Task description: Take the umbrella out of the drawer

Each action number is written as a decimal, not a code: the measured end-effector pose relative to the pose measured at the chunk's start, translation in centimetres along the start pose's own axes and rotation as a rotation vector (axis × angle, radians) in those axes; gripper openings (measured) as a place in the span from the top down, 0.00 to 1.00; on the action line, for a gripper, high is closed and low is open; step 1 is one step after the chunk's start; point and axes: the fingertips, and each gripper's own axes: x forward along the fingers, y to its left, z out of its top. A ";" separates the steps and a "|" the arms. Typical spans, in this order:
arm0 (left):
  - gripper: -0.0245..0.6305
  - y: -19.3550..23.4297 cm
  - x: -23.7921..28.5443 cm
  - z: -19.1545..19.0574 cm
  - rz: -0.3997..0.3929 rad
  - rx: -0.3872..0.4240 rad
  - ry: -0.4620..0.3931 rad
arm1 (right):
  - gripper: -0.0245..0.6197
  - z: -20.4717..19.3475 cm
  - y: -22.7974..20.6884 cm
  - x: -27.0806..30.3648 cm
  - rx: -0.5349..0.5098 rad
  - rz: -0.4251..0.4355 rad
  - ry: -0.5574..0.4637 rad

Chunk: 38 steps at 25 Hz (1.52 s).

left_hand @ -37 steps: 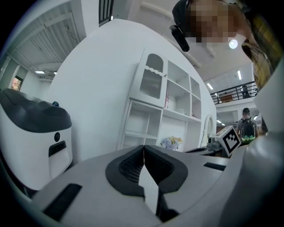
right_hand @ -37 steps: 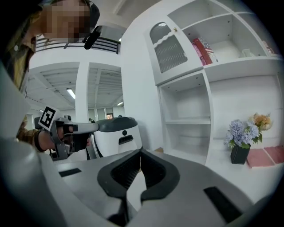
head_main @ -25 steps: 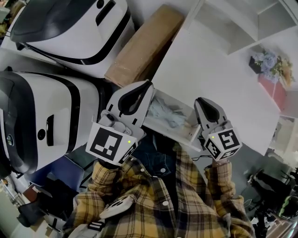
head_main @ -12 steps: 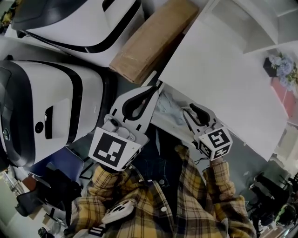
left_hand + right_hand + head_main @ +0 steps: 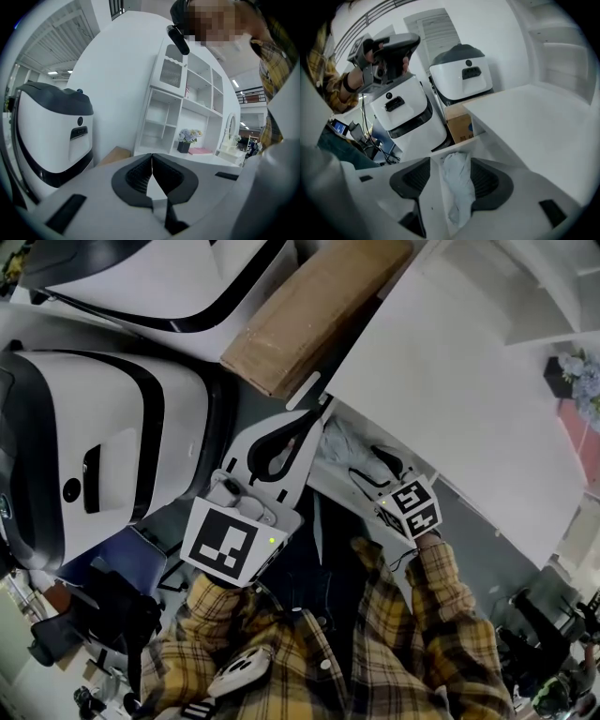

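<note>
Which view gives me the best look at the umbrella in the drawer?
Right gripper view: the umbrella lies lengthwise in the open drawer, pale, folded, centred and close. Head view shows only a small crumpled patch of it in the drawer. Left gripper view shows none of it.

No text can be read. The cardboard box (image 5: 461, 127) beyond the right gripper (image 5: 454, 168) bears a blue print, too small to read.

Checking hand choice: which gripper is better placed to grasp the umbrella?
Right. The right gripper, jaws just opening, points down into the drawer with the umbrella between them, ungripped; the left gripper is shut, aimed away.
</note>
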 end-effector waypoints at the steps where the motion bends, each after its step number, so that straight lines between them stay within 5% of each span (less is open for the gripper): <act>1: 0.93 0.1 0.0 -0.2 0.007 0.000 0.002 | 0.55 -0.8 -0.2 0.7 -0.013 0.004 0.027; 14: 0.93 0.7 0.1 -3.0 0.053 -0.035 0.035 | 0.46 -9.4 -3.2 7.2 -0.208 0.036 0.312; 38: 0.93 1.8 -0.2 -4.2 0.117 -0.063 0.025 | 0.45 -12.2 -4.0 10.7 -0.253 0.065 0.404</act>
